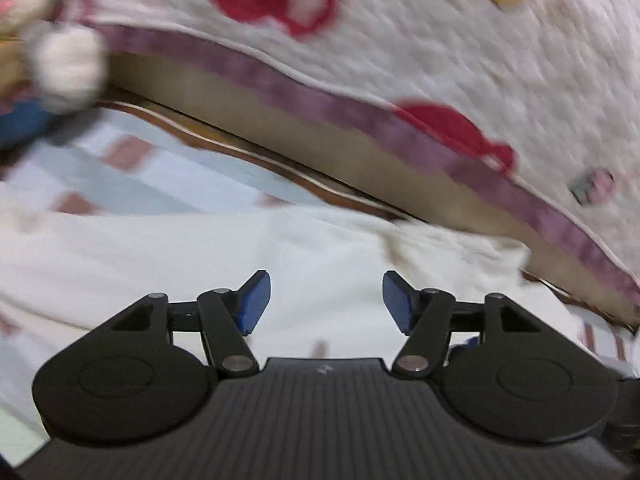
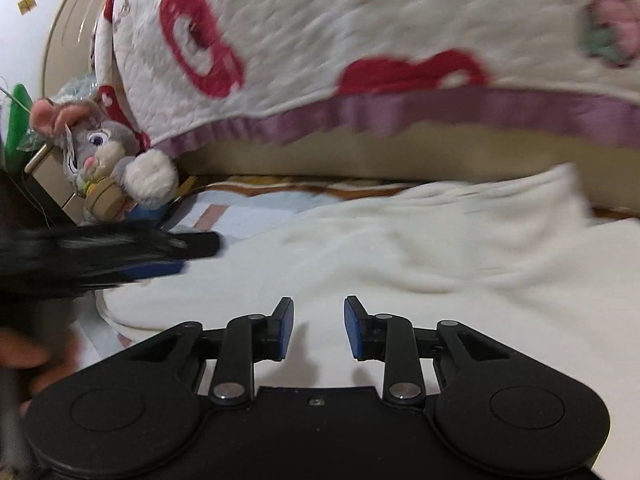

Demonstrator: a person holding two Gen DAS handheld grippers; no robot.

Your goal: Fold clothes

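Observation:
A cream-white garment [image 1: 240, 252] lies spread on the bed, and it fills the lower half of the right wrist view [image 2: 400, 248] too. My left gripper [image 1: 326, 300] hovers just over the cloth, open, nothing between its blue pads. My right gripper [image 2: 319, 328] is also open above the white cloth, its jaws apart and empty. In the right wrist view the left gripper [image 2: 168, 256] shows as a blurred black shape with a blue pad, at the garment's left edge.
A quilted white blanket [image 1: 460, 40] with red prints and a purple hem [image 2: 440, 112] hangs over the far side. A grey plush rabbit [image 2: 104, 152] sits at the left, near a checked bedsheet [image 1: 140, 168]. A hand [image 2: 24, 356] shows at the lower left.

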